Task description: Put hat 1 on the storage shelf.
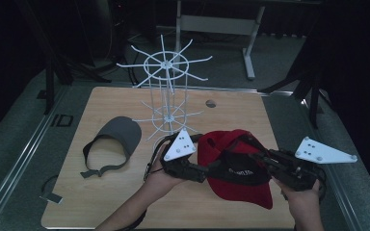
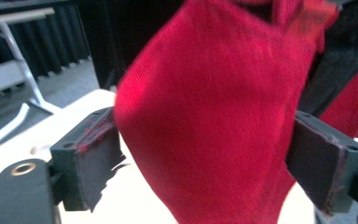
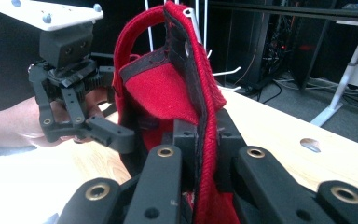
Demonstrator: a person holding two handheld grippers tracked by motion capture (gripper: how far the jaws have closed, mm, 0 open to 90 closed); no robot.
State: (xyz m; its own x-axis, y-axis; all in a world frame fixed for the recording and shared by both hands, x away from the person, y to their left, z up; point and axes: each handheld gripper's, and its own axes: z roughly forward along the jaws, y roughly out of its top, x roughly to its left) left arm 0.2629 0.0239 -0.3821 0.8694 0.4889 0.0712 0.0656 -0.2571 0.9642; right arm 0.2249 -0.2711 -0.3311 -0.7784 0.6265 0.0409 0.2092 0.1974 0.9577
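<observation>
A red cap (image 1: 236, 163) hangs above the wooden table (image 1: 101, 202) between both grippers. My right gripper (image 1: 256, 155) is shut on the cap's edge, and in the right gripper view its jaws (image 3: 200, 140) pinch the dark-lined rim with the red cap (image 3: 163, 93) standing upright above them. My left gripper (image 1: 206, 168) reaches in from the left. In the left gripper view the red cap (image 2: 214, 116) fills the wide gap of the left gripper (image 2: 205, 154), and the cloth brushes both pads without being squeezed flat. A hand holds the left gripper (image 3: 107, 133) in the right gripper view.
A white wire hat rack (image 1: 166, 86) stands at the table's back middle. A grey visor (image 1: 118, 134) lies flat to its left. A small round hole (image 1: 211, 103) marks the tabletop behind the cap. Dark floor and a white-legged desk (image 1: 250, 48) lie beyond.
</observation>
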